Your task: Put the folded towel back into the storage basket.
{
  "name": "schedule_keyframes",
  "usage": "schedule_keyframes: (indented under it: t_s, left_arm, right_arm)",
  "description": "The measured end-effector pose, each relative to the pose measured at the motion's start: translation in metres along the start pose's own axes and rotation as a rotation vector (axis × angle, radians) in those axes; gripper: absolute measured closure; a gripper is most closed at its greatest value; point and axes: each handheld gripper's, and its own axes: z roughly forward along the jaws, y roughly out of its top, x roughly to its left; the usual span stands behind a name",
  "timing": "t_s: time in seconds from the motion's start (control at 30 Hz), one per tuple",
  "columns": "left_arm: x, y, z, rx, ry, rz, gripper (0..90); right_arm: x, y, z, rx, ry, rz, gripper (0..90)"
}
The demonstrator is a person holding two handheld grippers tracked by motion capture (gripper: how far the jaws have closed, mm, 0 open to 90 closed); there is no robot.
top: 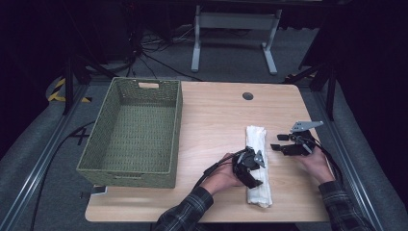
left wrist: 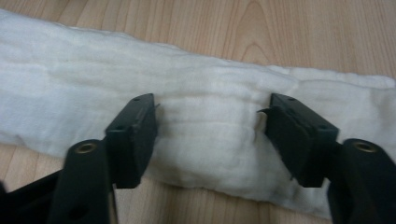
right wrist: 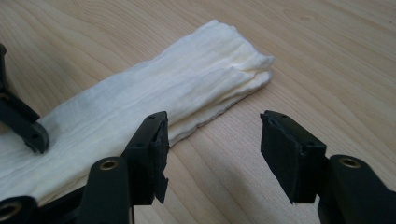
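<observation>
Left tongs (left wrist: 210, 135) gape wide over the folded white cloth (left wrist: 201, 126); right tongs (right wrist: 212, 156) gape empty just beside it.

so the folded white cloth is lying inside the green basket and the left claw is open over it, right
Not quite. The folded white cloth lies on the wooden table, to the right of the green basket, not inside it; the high view shows this. The rest holds: the left claw is open over the cloth, as the left gripper view shows.

Basket (top: 132, 132) walls off table's left; bare wood (top: 211, 125) between it and folded cloth (top: 256, 144) passable.
</observation>
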Motion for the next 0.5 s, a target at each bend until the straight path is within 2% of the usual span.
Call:
schedule_keyframes:
  t_s: [0.17, 0.3, 0.4, 0.5]
  left_arm:
    - [-0.002, -0.001, -0.004, 0.007, 0.002, -0.012, 56.9]
    - [-0.002, -0.003, -0.007, 0.011, -0.021, -0.024, 74.2]
    - [-0.002, -0.005, -0.009, 0.015, -0.058, -0.048, 79.8]
    - [-0.005, -0.009, -0.012, 0.023, -0.089, -0.073, 80.7]
  right_arm:
    - [0.000, 0.000, 0.000, 0.001, 0.002, -0.001, 42.4]
    - [0.000, 0.000, 0.001, 0.000, 0.006, -0.003, 42.4]
    - [0.001, 0.000, 0.000, -0.002, 0.013, -0.006, 42.3]
    - [0.001, 0.001, 0.000, -0.004, 0.028, -0.016, 41.8]
